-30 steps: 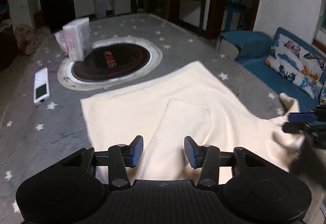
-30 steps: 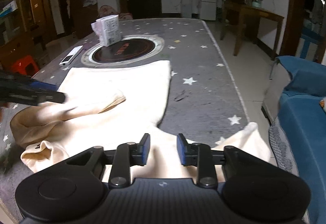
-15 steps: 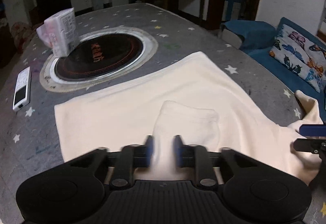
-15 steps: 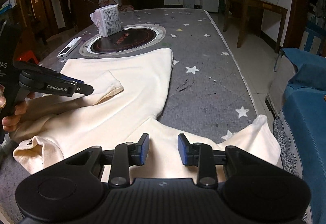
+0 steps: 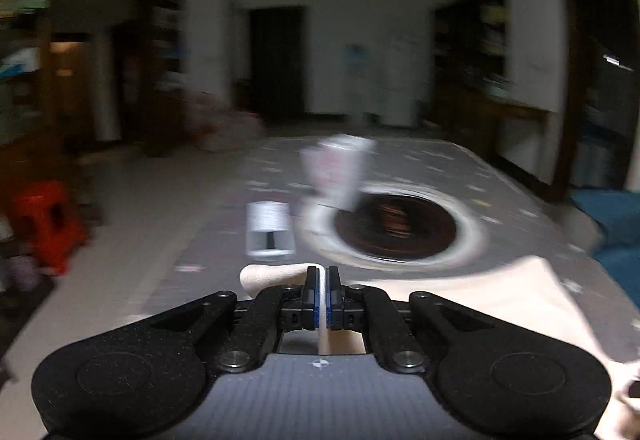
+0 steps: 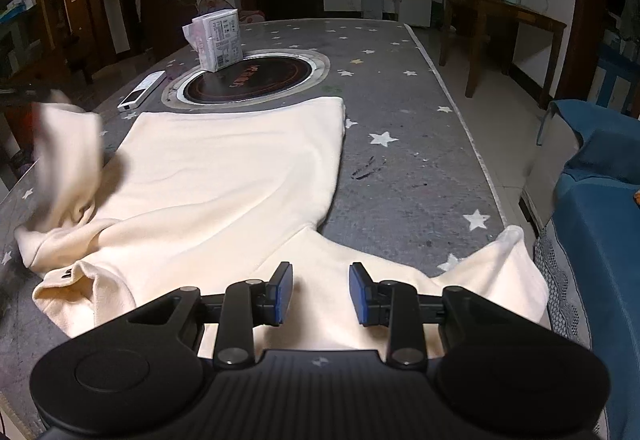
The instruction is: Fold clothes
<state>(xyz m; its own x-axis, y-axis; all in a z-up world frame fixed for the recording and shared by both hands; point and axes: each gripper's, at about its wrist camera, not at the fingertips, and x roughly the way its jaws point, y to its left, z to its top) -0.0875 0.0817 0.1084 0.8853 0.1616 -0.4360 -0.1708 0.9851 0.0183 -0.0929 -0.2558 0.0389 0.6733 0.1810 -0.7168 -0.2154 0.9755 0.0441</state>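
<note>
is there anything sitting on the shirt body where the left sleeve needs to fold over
Nothing visible does. The shirt body lies bare; the tissue pack and remote sit beyond its far edge. The left gripper is shut on the sleeve.

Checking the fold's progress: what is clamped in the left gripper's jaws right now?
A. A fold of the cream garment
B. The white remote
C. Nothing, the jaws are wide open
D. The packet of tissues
A: in the left wrist view the left gripper has its jaws shut on a thin fold of the cream garment, whose sleeve end sticks out beside them.
</note>
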